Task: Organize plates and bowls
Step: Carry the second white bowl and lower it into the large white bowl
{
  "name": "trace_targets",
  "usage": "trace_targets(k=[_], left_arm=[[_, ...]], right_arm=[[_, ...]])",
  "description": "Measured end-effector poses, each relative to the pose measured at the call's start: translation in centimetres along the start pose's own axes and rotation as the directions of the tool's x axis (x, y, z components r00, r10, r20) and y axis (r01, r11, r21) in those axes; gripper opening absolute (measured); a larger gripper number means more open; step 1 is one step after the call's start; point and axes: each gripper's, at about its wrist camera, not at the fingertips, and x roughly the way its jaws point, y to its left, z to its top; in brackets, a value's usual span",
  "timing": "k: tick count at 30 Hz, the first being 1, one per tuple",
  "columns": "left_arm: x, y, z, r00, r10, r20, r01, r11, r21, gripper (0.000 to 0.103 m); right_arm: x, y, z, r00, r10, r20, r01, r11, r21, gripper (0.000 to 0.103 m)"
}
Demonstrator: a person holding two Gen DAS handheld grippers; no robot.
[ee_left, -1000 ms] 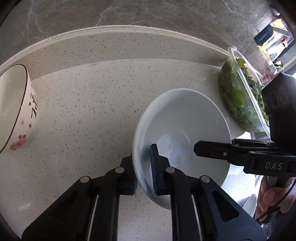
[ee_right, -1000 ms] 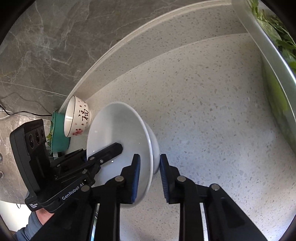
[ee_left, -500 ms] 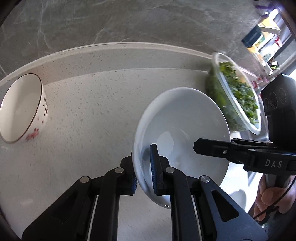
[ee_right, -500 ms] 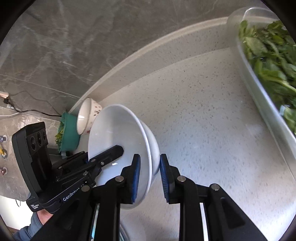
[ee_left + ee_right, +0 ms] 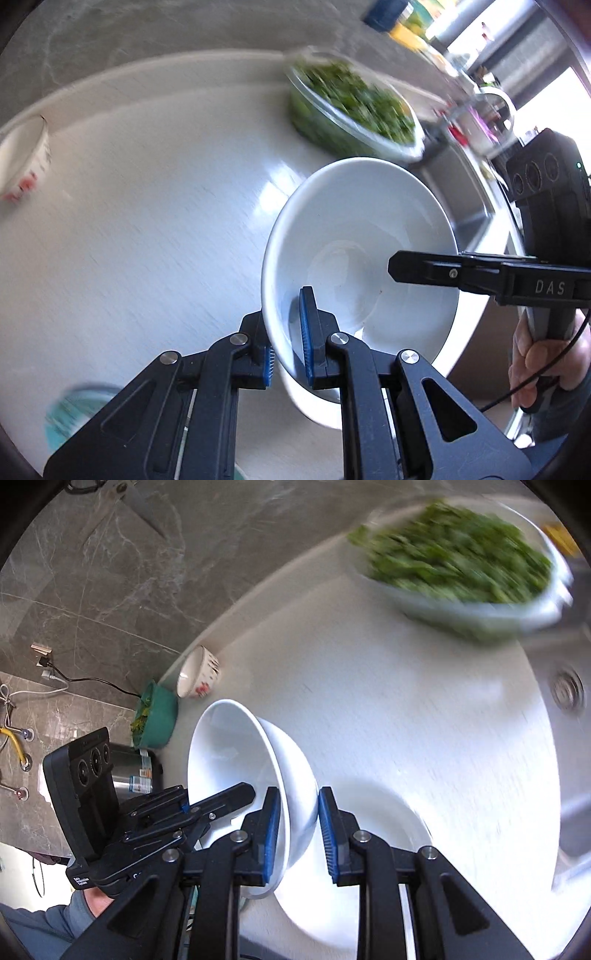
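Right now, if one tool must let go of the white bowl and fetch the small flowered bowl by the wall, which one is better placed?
Left, probably. Both the left tool and the right tool clamp the white bowl, but the flowered bowl lies on the left tool's side.

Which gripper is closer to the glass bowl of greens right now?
Right. The right gripper pinches the white bowl's rim on the side facing the glass bowl of greens; the left gripper holds the opposite rim, farther away.
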Motion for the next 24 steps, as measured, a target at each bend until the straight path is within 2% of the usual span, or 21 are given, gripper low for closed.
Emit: trace_targets(k=[6, 11, 19, 24], left_arm=[[2.8, -3.3, -4.1, 0.997, 0.027, -0.076, -0.023, 0.999, 0.044, 0.01], [4.7, -4.4, -5.3, 0.993, 0.057, -0.103, -0.05, 0.997, 0.066, 0.011], [6.6, -4.1, -5.1, 0.99, 0.101, -0.099, -0.094, 0.993, 0.073, 0.013], [6.9, -4.2, -4.6, 0.988, 0.124, -0.097, -0.116, 0.989, 0.088, 0.014]], right_arm=[[0.4, -3.4, -4.2, 0.999, 0.0, -0.037, 0.003, 0.995, 0.097, 0.025], [1.7, -4.9, -5.0, 0.998, -0.001, -0.059, 0.009, 0.993, 0.122, 0.025], [2.6, -5.1, -5.1, 0.997, -0.045, -0.068, 0.05, 0.996, 0.069, 0.025], [3.4, -3.3, -5.0, 0.984, -0.16, -0.077, 0.156, 0.986, -0.054, 0.025]])
